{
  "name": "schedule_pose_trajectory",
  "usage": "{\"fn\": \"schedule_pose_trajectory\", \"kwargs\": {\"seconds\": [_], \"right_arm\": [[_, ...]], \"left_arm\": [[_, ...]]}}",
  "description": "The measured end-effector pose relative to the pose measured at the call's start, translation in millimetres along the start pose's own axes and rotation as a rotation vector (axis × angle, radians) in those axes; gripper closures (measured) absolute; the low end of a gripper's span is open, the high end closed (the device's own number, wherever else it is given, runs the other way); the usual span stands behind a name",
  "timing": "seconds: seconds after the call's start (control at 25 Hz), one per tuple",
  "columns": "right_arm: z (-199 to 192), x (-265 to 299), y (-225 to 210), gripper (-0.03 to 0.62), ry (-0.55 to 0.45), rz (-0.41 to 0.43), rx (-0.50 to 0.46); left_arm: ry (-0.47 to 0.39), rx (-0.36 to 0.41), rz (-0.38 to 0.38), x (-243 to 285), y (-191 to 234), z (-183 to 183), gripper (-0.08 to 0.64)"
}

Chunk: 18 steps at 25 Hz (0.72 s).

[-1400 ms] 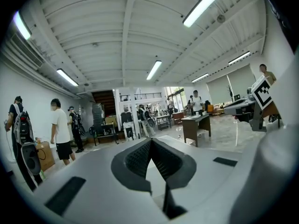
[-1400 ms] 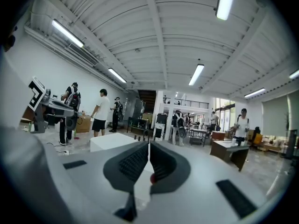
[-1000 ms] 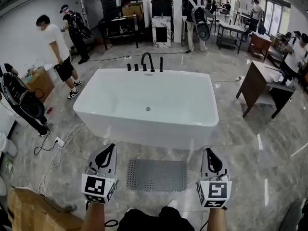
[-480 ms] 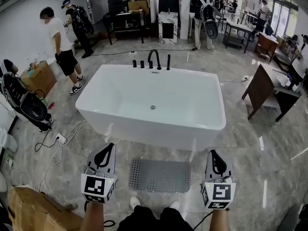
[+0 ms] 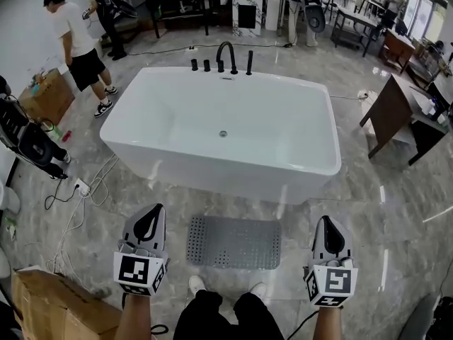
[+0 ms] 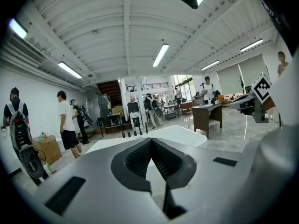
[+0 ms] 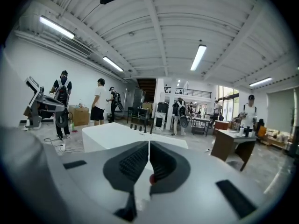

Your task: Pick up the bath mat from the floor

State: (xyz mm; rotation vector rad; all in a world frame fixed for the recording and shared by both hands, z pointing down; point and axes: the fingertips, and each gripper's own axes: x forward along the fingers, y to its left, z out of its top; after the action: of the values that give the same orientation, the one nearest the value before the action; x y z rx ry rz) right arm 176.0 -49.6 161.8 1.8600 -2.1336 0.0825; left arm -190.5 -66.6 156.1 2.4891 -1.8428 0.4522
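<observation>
One grey perforated bath mat (image 5: 234, 241) lies flat on the marble floor (image 5: 382, 211), just in front of the bathtub's near wall and just beyond the wearer's two white shoes (image 5: 196, 285). Two grippers are in view, left gripper (image 5: 154, 211) and right gripper (image 5: 327, 222), one on each side of the mat, and neither touches it. In the gripper views both point level across the room, each with its jaws pressed together and nothing between them. One white freestanding bathtub (image 5: 212, 172) has one drain (image 5: 223, 134) in its basin. Four black tap fittings (image 5: 226, 55) stand on its far rim. There are two cardboard boxes, one (image 5: 49, 307) at the bottom left and one (image 5: 46, 94) at the far left with small items on top, too small to tell. One brown desk (image 5: 389, 112) stands at the right. One power strip (image 5: 83, 187) with cables lies left of the tub. Several people stand in the background, one in a white shirt (image 5: 74, 37) nearest the far box.
</observation>
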Motion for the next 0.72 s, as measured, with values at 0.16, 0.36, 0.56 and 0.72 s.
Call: {"fn": "schedule_pose_trajectory", "kwargs": {"seconds": [0.16, 0.36, 0.56, 0.72], "right_arm": [[-44.7, 18.8, 1.1, 0.569, 0.023, -0.002, 0.014], [-131.2, 51.5, 10.2, 0.569, 0.07, -0.003, -0.008], [-214.4, 77.8, 18.6, 0.569, 0.106, 0.008, -0.014], [-282.3, 101.3, 22.4, 0.569, 0.144, 0.016, 0.002]], "left_arm": [[0.016, -0.016, 0.001, 21.3, -9.7, -48.2, 0.555], [0.043, -0.023, -0.004, 53.2, -20.4, -134.0, 0.556], [0.083, -0.02, 0.005, 80.7, -35.4, -216.7, 0.555], [0.119, -0.027, 0.007, 101.6, -42.3, -287.3, 0.555]]}}
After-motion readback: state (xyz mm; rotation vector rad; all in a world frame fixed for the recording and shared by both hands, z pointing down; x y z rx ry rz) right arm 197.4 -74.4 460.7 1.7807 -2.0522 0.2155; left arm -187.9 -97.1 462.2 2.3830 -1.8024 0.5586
